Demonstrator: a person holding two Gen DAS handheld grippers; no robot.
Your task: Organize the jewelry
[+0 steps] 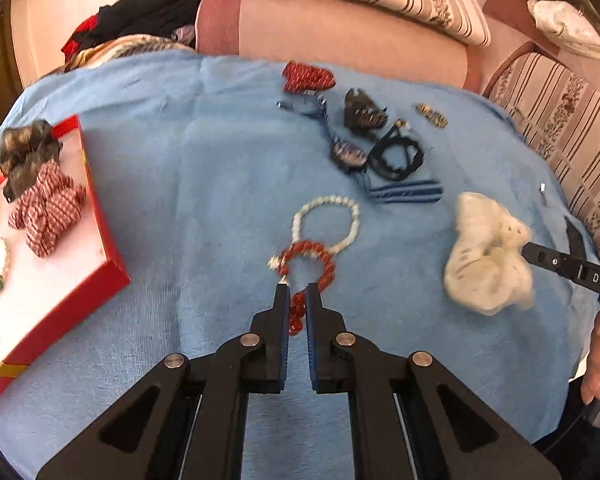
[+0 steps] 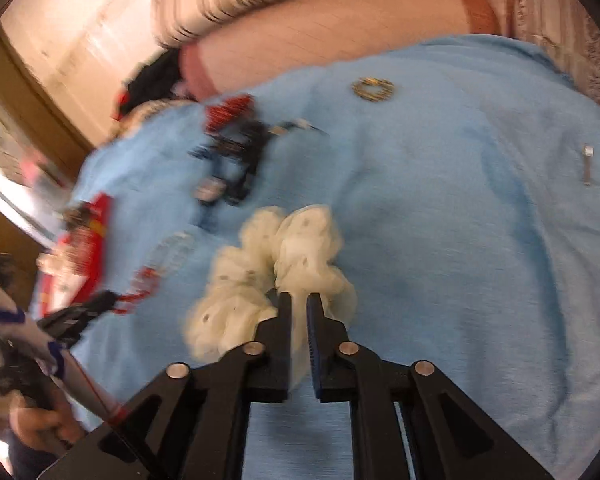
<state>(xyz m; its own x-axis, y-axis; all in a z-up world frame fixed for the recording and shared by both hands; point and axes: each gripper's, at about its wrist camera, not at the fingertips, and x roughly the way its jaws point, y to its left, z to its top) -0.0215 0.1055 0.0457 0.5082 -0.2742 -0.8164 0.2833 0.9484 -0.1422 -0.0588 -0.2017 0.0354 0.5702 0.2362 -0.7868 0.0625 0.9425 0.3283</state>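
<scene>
The left gripper (image 1: 298, 292) is clamped on the red bead bracelet (image 1: 310, 264), which hangs over the blue cloth (image 1: 180, 200). The white bead bracelet (image 1: 328, 220) lies just beyond it. The red box (image 1: 104, 240), far left of the bracelet, holds two scrunchies. The right gripper (image 2: 299, 300) is closed on the cream scrunchie (image 2: 284, 256), right of the bracelet.

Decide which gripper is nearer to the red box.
Left. The left gripper, shut on a red bracelet, is beside the red box. The right gripper, holding a white scrunchie, is further away, beyond the left gripper.
</scene>
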